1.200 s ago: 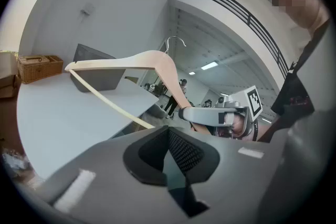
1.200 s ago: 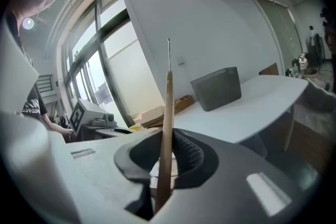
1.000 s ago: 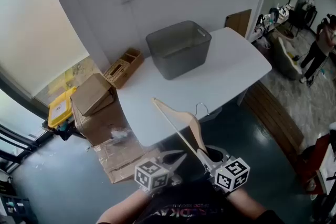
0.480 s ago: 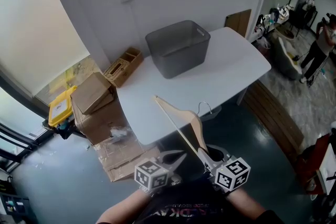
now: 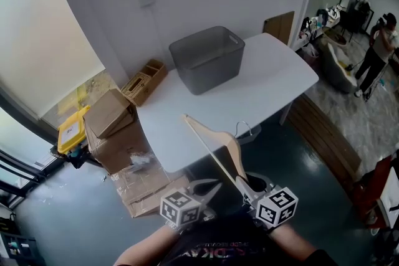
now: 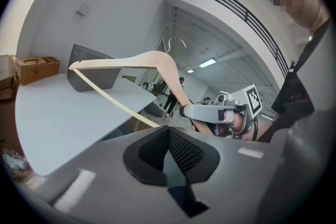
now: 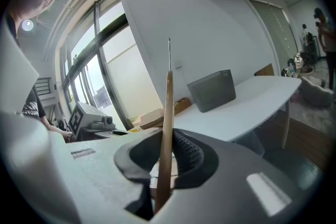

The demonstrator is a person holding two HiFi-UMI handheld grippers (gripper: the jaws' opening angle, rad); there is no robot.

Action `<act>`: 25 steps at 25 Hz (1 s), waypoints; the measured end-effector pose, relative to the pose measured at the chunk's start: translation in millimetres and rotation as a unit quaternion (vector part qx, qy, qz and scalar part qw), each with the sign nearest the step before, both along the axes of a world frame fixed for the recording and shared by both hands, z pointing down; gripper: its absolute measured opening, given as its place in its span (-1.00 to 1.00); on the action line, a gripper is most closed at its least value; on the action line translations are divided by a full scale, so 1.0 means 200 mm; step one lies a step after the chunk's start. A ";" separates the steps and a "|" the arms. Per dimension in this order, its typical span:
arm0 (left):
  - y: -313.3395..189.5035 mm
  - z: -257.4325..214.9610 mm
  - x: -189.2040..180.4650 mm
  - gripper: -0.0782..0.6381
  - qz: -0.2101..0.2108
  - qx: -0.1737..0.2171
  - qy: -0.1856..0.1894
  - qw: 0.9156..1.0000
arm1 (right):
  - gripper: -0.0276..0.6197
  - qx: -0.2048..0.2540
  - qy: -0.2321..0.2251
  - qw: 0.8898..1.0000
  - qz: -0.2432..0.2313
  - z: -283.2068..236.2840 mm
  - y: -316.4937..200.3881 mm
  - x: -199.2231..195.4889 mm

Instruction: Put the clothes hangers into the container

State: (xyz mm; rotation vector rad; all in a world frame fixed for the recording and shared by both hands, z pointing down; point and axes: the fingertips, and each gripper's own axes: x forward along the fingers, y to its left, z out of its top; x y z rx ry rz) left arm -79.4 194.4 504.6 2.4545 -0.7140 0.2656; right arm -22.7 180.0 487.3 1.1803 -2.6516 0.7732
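Note:
A pale wooden clothes hanger (image 5: 219, 148) with a metal hook (image 5: 242, 128) is held up off the near edge of the white table (image 5: 249, 96). My right gripper (image 5: 247, 186) is shut on its lower end; in the right gripper view the hanger (image 7: 166, 128) stands edge-on between the jaws. The left gripper view shows the same hanger (image 6: 152, 63) with the right gripper (image 6: 210, 113) clamped on it. My left gripper (image 5: 207, 187) is shut with nothing in it, just left of the right one. The grey container (image 5: 206, 59) stands at the table's far side.
Cardboard boxes (image 5: 111, 124) and a yellow bin (image 5: 70, 131) sit on the floor left of the table. A wicker basket (image 5: 144, 81) lies by the wall. People stand near a sofa (image 5: 340, 65) at the far right.
The view has shifted slightly, so the table and container sit a little further left. The grippers and hanger have held their place.

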 end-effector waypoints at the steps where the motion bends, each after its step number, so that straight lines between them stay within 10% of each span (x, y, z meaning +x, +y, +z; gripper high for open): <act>1: 0.00 0.00 0.00 -0.77 0.000 0.000 0.000 1.000 | -0.75 0.000 0.000 1.000 0.001 0.00 0.00 0.01; 25: -0.12 0.00 0.20 -0.77 0.003 -0.002 -0.004 1.000 | -0.75 0.007 -0.003 1.000 0.012 -0.04 -0.16 0.24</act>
